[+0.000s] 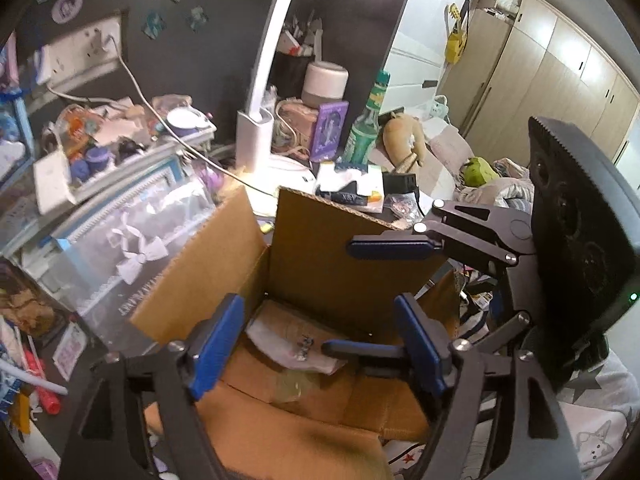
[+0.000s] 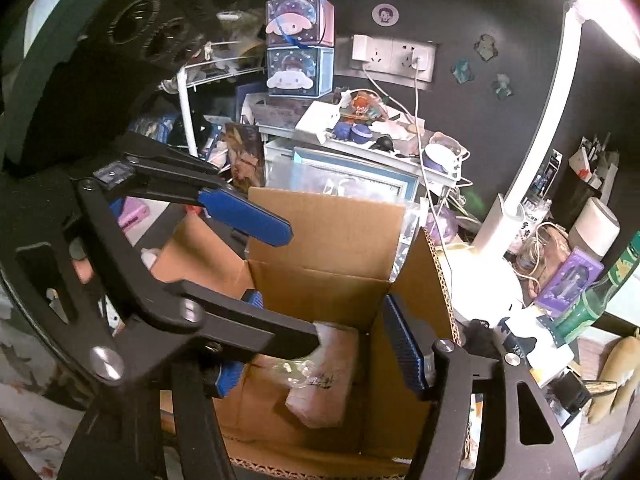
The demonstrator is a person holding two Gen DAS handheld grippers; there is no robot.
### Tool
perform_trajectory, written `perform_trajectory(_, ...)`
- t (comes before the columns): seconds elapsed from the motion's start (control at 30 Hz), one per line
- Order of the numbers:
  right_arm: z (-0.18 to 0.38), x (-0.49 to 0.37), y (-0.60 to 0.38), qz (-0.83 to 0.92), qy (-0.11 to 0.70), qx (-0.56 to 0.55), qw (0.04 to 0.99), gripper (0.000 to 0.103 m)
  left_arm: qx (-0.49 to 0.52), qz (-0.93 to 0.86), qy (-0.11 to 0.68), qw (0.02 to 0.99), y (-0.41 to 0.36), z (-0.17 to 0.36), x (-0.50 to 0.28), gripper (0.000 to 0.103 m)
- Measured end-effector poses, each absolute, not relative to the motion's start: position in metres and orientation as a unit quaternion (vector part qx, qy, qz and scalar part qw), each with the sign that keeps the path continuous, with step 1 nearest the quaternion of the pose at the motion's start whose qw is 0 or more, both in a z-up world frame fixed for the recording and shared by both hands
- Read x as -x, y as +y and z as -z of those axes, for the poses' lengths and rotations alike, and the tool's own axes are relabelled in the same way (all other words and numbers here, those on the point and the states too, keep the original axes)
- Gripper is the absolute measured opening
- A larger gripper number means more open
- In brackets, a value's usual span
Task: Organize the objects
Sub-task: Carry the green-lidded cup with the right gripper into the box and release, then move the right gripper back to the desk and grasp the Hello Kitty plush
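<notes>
Both the left gripper (image 1: 320, 344) and right gripper (image 2: 320, 344) gape empty over the cardboard box (image 1: 312, 248). The pink packet (image 2: 324, 376) lies inside. Lift straight out, clear of the flaps.

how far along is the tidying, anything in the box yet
Done: a pink packet lies at the bottom of the open box. In hand: nothing; the left tool and right tool hang open over the box. Left: clutter such as the green bottle is on the desk.
</notes>
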State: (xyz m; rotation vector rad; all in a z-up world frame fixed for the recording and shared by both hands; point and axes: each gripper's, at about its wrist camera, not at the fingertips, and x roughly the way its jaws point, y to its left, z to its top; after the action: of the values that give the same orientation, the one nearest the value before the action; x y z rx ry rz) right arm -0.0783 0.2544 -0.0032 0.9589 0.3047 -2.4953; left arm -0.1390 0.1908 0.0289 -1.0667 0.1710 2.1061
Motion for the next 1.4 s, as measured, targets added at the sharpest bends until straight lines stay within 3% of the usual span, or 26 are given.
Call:
perform_trajectory(0.17, -0.003, 0.068, 0.248, 0.907, 0.106, -0.331, 0.236, 0.059, 0.388, -0.844, 0.051, 0.367, 0.162, -0.046, 0.123, 0.084)
perform_trajectory(0.6, -0.012, 0.008, 0.152, 0.869, 0.114, -0.265, 0.401, 0.059, 0.306, -0.920, 0.028, 0.242, 0.029, -0.054, 0.047, 0.088)
perform_trajectory(0.77, 0.015, 0.000, 0.106, 0.812, 0.071, -0.298, 0.496, 0.059, 0.304, -0.932, 0.006, 0.196, -0.024, -0.025, 0.022, 0.088)
perform_trajectory(0.97, 0.067, 0.004, 0.067, 0.788, 0.060, -0.326, 0.519, 0.059, 0.318, -0.933, -0.009, 0.168, -0.060, 0.019, -0.003, 0.088)
perform_trajectory(1.4, 0.152, 0.025, 0.023, 0.788, 0.067, -0.388, 0.473, 0.058, 0.386, -0.899, -0.080, 0.191, -0.089, 0.115, -0.011, 0.088)
